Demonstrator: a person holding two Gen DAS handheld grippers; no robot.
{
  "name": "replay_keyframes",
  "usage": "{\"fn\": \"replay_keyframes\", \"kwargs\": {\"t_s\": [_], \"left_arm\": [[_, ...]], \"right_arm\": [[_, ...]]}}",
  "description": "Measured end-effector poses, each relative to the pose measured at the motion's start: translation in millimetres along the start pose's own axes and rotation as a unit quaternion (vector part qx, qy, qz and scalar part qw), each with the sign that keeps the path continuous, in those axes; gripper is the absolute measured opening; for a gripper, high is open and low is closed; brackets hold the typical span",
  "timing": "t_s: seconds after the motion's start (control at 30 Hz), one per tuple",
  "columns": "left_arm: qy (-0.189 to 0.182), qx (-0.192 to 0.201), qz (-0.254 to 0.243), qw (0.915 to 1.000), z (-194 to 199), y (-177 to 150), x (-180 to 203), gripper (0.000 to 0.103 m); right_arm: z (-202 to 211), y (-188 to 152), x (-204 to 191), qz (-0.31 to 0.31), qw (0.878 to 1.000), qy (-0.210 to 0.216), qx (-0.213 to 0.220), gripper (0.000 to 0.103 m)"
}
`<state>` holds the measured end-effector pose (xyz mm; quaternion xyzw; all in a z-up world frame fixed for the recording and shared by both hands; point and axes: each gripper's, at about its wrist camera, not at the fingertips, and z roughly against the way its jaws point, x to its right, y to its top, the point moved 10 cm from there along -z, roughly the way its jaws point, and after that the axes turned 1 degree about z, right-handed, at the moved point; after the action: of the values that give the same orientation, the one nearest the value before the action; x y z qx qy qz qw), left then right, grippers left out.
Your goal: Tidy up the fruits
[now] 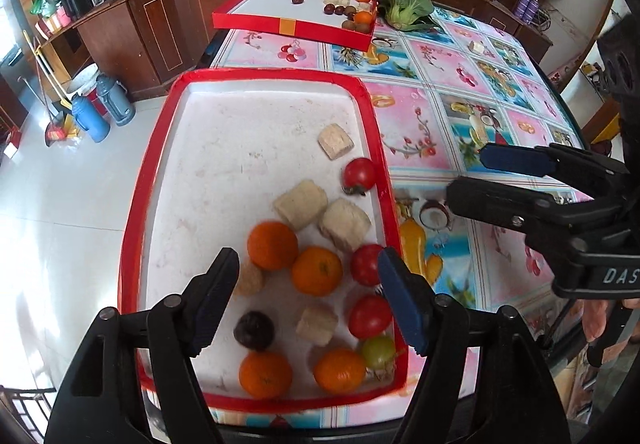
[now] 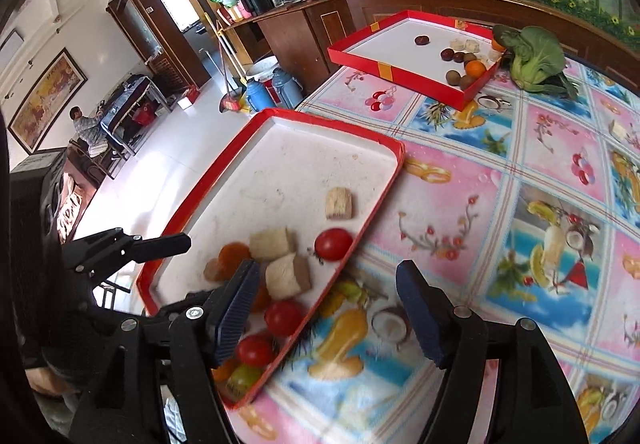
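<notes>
- Left hand-held gripper [image 1: 308,300]: jaws wide apart, nothing between the pads, hovering over the near end of the near red tray [image 1: 132,211].
- Right hand-held gripper [image 2: 326,308]: also standing wide and empty, straddling the tray's right rim, one finger over the tray, the other over the bench [image 2: 460,195].
- Fruit clustered at the tray's near end: oranges [image 1: 272,245], tomatoes [image 1: 360,175], a dark plum [image 1: 254,329], a green grape-like fruit [image 1: 378,351], mixed in with pale cake-like blocks [image 1: 300,203].
- Likely light, all of it. Tomatoes and plum smooth, round, probably prone to rolling and bruising; best pinched gently across the widest part.
- Oranges firmer, with a grippier peel; able to take a squarer squeeze.
- Blocks seemingly soft and crumbly; best taken on the flat sides.
- Tight packing near the rim: little finger room around the tomatoes there.
- Left wrist view: whole cluster from above, including the two nearest oranges and the plum, hidden behind the finger in the other view.
- Right wrist view: clearer look at the far red tray [image 2: 400,71] with its kiwis, orange and plums, plus a seated person [image 2: 86,123] across the room.
</notes>
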<state>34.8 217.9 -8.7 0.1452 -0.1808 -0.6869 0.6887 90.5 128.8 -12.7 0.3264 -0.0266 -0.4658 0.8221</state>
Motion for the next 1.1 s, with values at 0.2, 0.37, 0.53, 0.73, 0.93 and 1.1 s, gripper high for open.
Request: {"fn": "replay_keyframes", "kwargs": {"t_s": [0.2, 0.37, 0.53, 0.73, 0.93, 1.1], "left_arm": [[-0.008, 0.004, -0.001, 1.0, 13, -25, 6, 0.072], [0.023, 0.058, -0.015, 0.998, 43, -32, 3, 0.076], [-0.001, 0.047, -0.009, 0.9988, 49, -45, 0, 0.079], [0.009, 0.026, 0.026, 0.9993, 36, -67, -12, 0.079], [0.03, 0.032, 0.043, 0.9981, 37, -78, -21, 0.079], [0.032, 0.037, 0.049, 0.9976, 41, -81, -25, 0.079]], "right_arm": [[22, -32, -2, 0.0, 1.0, -0.003, 0.002, 0.075], [31, -51, -9, 0.009, 1.0, -0.005, 0.004, 0.075], [34, -64, -18, 0.016, 1.0, 0.001, 0.003, 0.075], [37, -79, -27, 0.022, 1.0, 0.0, 0.001, 0.076], [41, -85, -43, 0.055, 0.998, -0.024, 0.014, 0.083], [42, -86, -51, 0.063, 0.997, -0.034, 0.015, 0.088]]}}
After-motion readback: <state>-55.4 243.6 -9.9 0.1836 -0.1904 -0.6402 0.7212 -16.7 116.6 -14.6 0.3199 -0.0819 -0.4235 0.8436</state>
